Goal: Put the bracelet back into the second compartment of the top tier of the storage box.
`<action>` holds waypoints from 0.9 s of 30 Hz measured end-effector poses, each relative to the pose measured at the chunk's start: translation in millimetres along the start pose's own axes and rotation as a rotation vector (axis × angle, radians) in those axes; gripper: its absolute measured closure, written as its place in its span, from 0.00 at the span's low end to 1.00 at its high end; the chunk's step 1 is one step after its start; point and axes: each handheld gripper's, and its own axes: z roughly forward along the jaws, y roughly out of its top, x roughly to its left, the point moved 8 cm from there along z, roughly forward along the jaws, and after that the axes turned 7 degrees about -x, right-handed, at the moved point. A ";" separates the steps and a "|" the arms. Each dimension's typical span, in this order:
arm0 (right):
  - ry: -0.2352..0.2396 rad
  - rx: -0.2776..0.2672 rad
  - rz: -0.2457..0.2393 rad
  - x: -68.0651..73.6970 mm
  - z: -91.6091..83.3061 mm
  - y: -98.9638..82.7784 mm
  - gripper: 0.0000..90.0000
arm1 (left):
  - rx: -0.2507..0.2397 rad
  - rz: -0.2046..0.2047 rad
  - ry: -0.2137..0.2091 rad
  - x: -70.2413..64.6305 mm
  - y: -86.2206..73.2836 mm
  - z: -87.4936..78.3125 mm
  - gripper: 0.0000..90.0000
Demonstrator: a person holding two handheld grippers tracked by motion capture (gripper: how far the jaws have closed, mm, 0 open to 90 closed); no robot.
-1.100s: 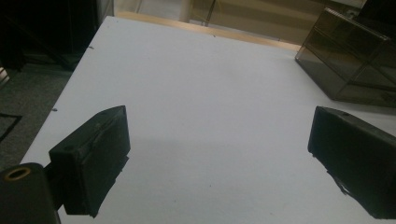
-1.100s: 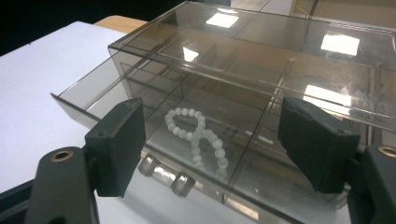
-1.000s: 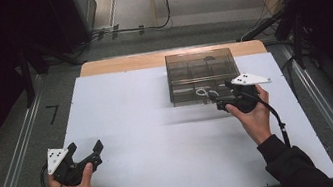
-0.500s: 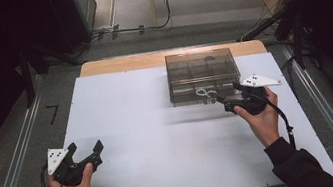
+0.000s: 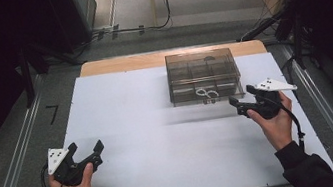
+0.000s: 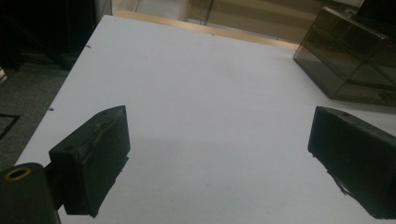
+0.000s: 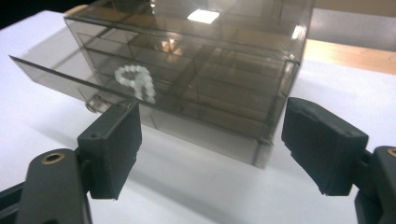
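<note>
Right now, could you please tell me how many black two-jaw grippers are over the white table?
2: the left gripper at the near left, open, and the right gripper beside the smoky transparent plastic drawer box, open.

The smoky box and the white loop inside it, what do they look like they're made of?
Box: likely hard tinted plastic, glossy; its dividers show through the walls, and the top reflects a light. White loop: apparently a string of small matte beads; material unclear.

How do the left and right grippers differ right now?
The left gripper sits near the table's front left with only bare table ahead; the right gripper is at the smoky box's front right corner, facing its partly pulled-out drawer holding a white bead loop. Both are open and hold nothing.
</note>
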 end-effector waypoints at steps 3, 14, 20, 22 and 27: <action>-0.012 0.002 0.009 -6.2 -5.0 -4.0 0.20 | 0.000 0.000 0.000 0.0 0.0 0.0 0.07; -0.041 -0.001 0.032 -18.4 -19.2 -13.3 0.19 | 0.000 -0.002 -0.006 -0.9 -0.1 0.2 0.07; -0.055 0.007 0.041 -24.9 -28.2 -21.5 0.19 | 0.001 -0.003 -0.007 -1.1 -0.2 0.2 0.07; -0.057 0.008 0.046 -25.9 -29.7 -22.7 0.19 | 0.001 -0.001 -0.008 -1.3 -0.1 0.2 0.07; -0.066 0.018 0.051 -30.1 -35.4 -30.0 0.19 | 0.005 0.001 -0.006 -1.5 -0.4 0.0 0.07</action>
